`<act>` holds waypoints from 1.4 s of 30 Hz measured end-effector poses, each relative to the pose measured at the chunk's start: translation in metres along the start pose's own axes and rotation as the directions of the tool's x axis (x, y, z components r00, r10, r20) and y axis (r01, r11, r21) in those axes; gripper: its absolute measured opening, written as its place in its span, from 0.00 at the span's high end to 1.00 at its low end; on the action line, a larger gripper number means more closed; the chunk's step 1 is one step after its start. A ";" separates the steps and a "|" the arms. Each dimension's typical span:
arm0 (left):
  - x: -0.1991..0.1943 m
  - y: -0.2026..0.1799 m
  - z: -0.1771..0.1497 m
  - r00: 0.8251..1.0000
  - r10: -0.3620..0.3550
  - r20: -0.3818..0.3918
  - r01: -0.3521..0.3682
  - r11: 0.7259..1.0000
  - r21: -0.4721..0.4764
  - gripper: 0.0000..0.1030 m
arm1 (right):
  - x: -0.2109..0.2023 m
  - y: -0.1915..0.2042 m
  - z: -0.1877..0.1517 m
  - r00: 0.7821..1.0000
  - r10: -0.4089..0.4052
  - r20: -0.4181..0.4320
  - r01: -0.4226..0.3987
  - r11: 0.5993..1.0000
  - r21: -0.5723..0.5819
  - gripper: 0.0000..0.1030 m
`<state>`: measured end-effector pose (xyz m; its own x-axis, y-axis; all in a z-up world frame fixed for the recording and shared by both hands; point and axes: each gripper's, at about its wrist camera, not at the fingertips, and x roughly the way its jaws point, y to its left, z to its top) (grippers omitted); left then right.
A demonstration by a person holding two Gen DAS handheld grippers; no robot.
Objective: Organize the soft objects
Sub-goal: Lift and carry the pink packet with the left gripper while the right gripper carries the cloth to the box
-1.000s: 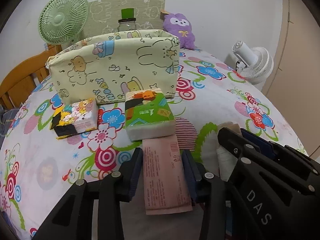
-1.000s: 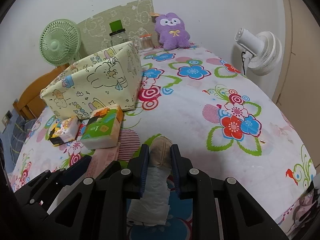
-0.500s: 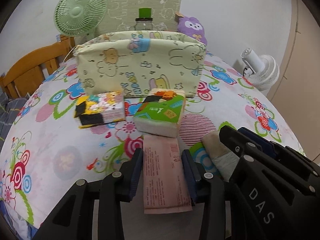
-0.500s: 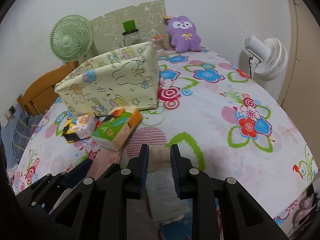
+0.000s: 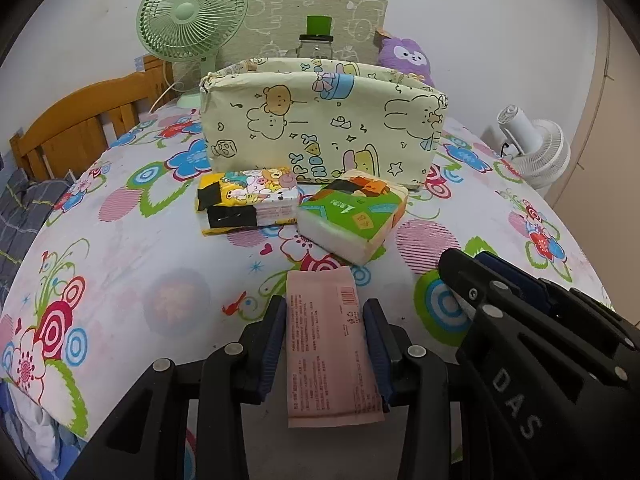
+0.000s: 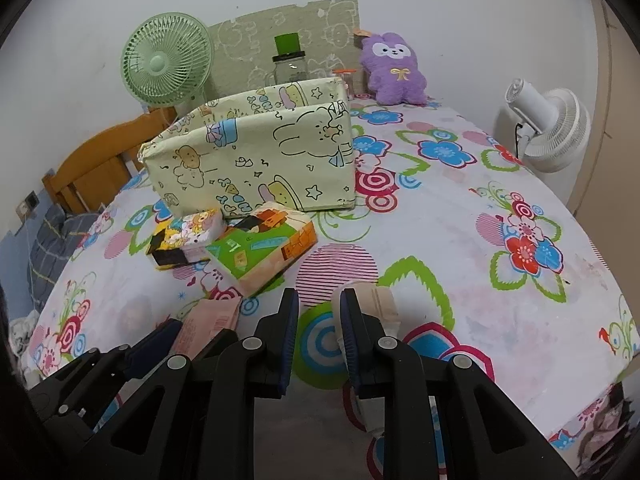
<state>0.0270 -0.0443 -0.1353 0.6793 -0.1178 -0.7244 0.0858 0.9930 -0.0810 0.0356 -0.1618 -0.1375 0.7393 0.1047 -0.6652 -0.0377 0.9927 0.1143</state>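
Floral surface (image 5: 120,280): two tissue packs (image 5: 352,216) lie at 6 o'clock of the fabric bin (image 5: 320,120), unsorted. Left gripper (image 5: 326,344) clamps a pink packet (image 5: 330,352); right gripper (image 6: 318,340) gapes empty, beige pack (image 6: 380,304) just outside its right finger.

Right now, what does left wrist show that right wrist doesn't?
Only left wrist: the left gripper with jaws clamped on the pink packet, its printed face and barcode fully visible.

Only right wrist: the right gripper with nothing between its jaws, the beige bundle lying just outside its right finger, and the whole purple plush.

Both: the fabric box, the green tissue pack, the yellow tissue pack, the green fan and the white fan.
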 end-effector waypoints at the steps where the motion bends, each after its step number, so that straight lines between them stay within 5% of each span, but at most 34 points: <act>1: -0.001 0.000 0.000 1.000 0.000 0.001 0.000 1.000 0.002 0.61 | 0.000 0.001 0.000 1.000 -0.011 -0.004 0.011 1.000 -0.004 0.74; 5: -0.002 -0.004 -0.004 1.000 -0.006 0.001 0.006 1.000 0.015 0.61 | 0.000 -0.002 -0.004 1.000 -0.020 -0.014 0.020 1.000 0.004 0.45; 10: 0.000 -0.008 -0.006 1.000 0.004 0.005 -0.005 1.000 0.031 0.61 | 0.003 -0.008 -0.007 0.999 -0.026 -0.033 0.027 0.999 0.027 0.45; 13: 0.001 -0.010 -0.006 1.000 0.016 0.006 -0.017 0.999 0.042 0.61 | 0.006 -0.010 -0.008 0.999 -0.029 -0.045 0.031 0.999 0.036 0.54; 15: 0.001 -0.012 -0.006 1.000 0.027 0.011 -0.028 0.998 0.053 0.61 | 0.010 -0.011 -0.009 0.998 -0.039 -0.056 0.041 0.999 0.036 0.69; 21: 0.002 -0.013 -0.004 0.999 0.031 0.013 -0.031 0.998 0.057 0.61 | 0.012 -0.014 -0.009 0.998 -0.031 -0.055 0.033 0.998 0.044 0.86; 42: -0.039 -0.004 0.027 0.994 0.030 0.107 -0.034 0.999 0.032 0.61 | -0.028 0.005 0.027 0.999 0.021 0.042 -0.022 0.999 0.023 0.91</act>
<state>0.0195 -0.0438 -0.0882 0.7560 -0.0877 -0.6487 0.0859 0.9957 -0.0346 0.0333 -0.1612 -0.0982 0.7662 0.1233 -0.6307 -0.0389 0.9885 0.1461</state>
